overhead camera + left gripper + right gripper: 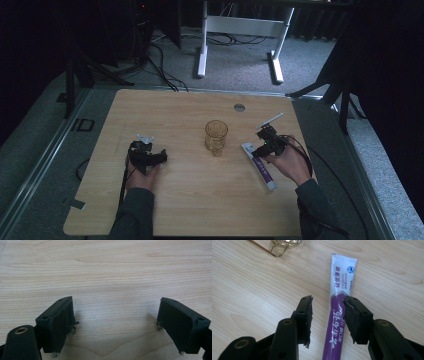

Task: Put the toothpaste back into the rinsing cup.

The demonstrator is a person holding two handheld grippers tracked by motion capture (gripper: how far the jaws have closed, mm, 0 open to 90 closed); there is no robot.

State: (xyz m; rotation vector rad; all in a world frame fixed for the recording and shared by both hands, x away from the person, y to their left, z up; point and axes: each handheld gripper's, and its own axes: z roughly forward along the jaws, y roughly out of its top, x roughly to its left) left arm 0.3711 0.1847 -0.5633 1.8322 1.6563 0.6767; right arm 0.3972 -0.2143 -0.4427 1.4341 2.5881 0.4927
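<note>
1. Nearest the high camera, the person's two forearms in dark grey sleeves (132,212) come up from the bottom edge of the light wooden table (190,200), one on each side.
2. At the table's left, the left hand (141,176) holds the black left gripper (150,156) low over bare wood, with a pale plate on top and a cable trailing back toward the table's near edge.
3. From the left gripper view, its jaws stand wide apart and hold nothing; only wood grain lies between them.
4. On the right side, the right hand (291,164) holds the black right gripper (261,150) down at a long white-and-purple toothpaste tube (260,167) that lies flat on the table, running from near the glass toward the near right.
5. From the right gripper view, the right gripper (327,315) has its jaws partly open, one on each side of the toothpaste tube (338,312) at about the place where white turns to purple; the right jaw overlaps the tube's edge, the left jaw stands just clear of it. Whether either pad touches the tube I cannot tell.
6. Between the two grippers, near the table's middle, stands an upright amber textured glass tumbler (216,136), just beside the tube's far end but apart from it.
7. Beyond the right gripper, a thin white stick-like piece (270,120) slants upward; what it is I cannot tell.
</note>
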